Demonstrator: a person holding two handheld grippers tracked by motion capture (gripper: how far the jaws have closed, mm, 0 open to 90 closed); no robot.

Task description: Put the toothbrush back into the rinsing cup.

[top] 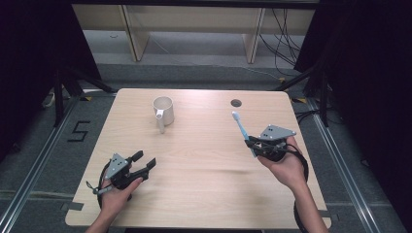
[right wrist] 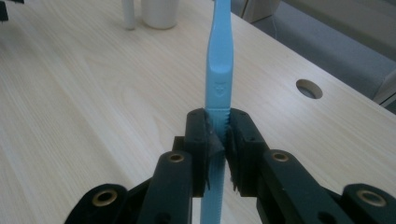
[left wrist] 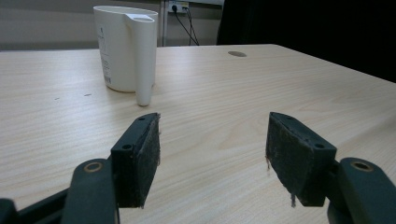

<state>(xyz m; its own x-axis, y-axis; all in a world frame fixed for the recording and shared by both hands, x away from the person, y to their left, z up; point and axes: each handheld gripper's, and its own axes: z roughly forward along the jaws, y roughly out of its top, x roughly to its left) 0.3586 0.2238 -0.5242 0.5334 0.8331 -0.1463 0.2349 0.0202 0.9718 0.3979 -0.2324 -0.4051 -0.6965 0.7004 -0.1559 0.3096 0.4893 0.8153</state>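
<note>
A white cup (top: 164,110) with a long handle stands upright at the table's far middle; it also rises ahead of the left jaws as the cup (left wrist: 125,46). My right gripper (top: 252,145) is shut on the handle of a light blue toothbrush (top: 241,130), whose bristled head points away toward the table's far edge. In the right gripper view the toothbrush (right wrist: 218,65) sticks up between the pressed pads of my right gripper (right wrist: 218,126). My left gripper (top: 144,159) rests low over the near left of the table, open, with nothing between its pads (left wrist: 286,149).
A round cable hole (top: 236,103) sits in the wooden table (top: 204,184) near its far right edge. Beyond the table are pale shelving legs, cables and dark stands on a grey floor. A "5" mark lies on the floor at the left.
</note>
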